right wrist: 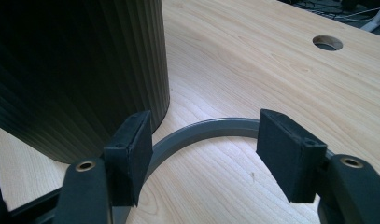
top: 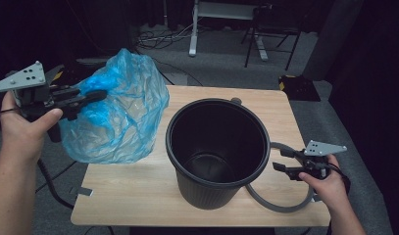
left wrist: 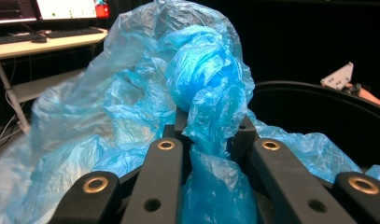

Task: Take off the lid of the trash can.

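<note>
**High view: bag held left of the bin mouth, ring waiting at the right**

High view puts the left gripper point(top: 91, 96) in the upper left of the frame, its jaws closed on a bunched fold of the blue plastic bag point(top: 119, 115). In the left gripper view the pinch is plain: a twisted neck of film runs down between the 2 black jaws, and the rest of the bag point(left wrist: 131, 107) billows up and out to the left of that frame. Its lower bulge sits at the left edge of the table point(top: 138, 196); I cannot tell whether it rests there or hangs just clear.

Outward from that grip, the black bin point(top: 217, 152) stands upright at the centre of the frame, mouth open, directly to the right of the bag and touching or nearly touching it at the rim. So the move I judge to be coming, lining the bin, turns on carrying the bag rightward and over the rim, and the left gripper is the one placed to do it.

The right gripper point(top: 281, 160) sits at the lower right, jaws apart and holding nothing. In the right gripper view its pads straddle the grey ring point(right wrist: 211, 128), which lies flat on the table and curves around the bin's base point(right wrist: 85, 79). The ring's arc passes between the pads without being pressed.
</note>
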### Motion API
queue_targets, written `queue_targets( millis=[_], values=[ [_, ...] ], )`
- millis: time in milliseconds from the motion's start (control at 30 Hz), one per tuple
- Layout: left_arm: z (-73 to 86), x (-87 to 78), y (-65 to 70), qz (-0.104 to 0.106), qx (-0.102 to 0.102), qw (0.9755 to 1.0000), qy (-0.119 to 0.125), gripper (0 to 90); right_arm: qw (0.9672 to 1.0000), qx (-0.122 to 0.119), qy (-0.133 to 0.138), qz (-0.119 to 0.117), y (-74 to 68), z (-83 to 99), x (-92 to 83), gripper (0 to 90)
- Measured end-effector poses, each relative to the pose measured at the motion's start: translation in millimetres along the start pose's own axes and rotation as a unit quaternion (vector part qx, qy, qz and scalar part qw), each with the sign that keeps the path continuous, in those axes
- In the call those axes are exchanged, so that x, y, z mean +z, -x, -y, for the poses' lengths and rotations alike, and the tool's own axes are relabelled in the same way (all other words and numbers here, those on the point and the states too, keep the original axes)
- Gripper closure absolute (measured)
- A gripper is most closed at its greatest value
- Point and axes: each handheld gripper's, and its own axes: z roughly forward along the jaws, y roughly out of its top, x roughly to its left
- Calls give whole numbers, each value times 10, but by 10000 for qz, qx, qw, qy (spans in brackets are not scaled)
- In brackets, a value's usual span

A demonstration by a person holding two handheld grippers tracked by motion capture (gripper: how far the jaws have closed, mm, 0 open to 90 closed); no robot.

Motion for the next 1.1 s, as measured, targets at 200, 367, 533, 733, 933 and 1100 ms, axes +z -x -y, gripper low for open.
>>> queue_targets(
  millis=[200, 367, 533, 733, 933, 1100],
  values=[
    [-79, 197, 31, 177, 32, 9998, 32, 794, 10000, 17, -14, 4, -9, 26, -6, 364],
    [-159, 327, 71, 252, 107, 9996, 35, 793, 10000, 43, -1, 14, -1, 58, -19, 365],
    [-264, 377, 78, 227, 110, 9996, 123, 794, 10000, 64, 0, 0, -19, 79, -19, 364],
    [-405, 460, 125, 293, 87, 9993, 234, 794, 10000, 66, -9, 15, -32, 91, -21, 364],
    [-524, 646, 323, 626, 182, 9975, 271, 794, 10000, 10, -29, -6, -40, 85, 3, 361],
    [-610, 741, 507, 907, 253, 9950, 345, 794, 10000, 4, -22, -48, -41, 78, 39, 361]
  ],
)
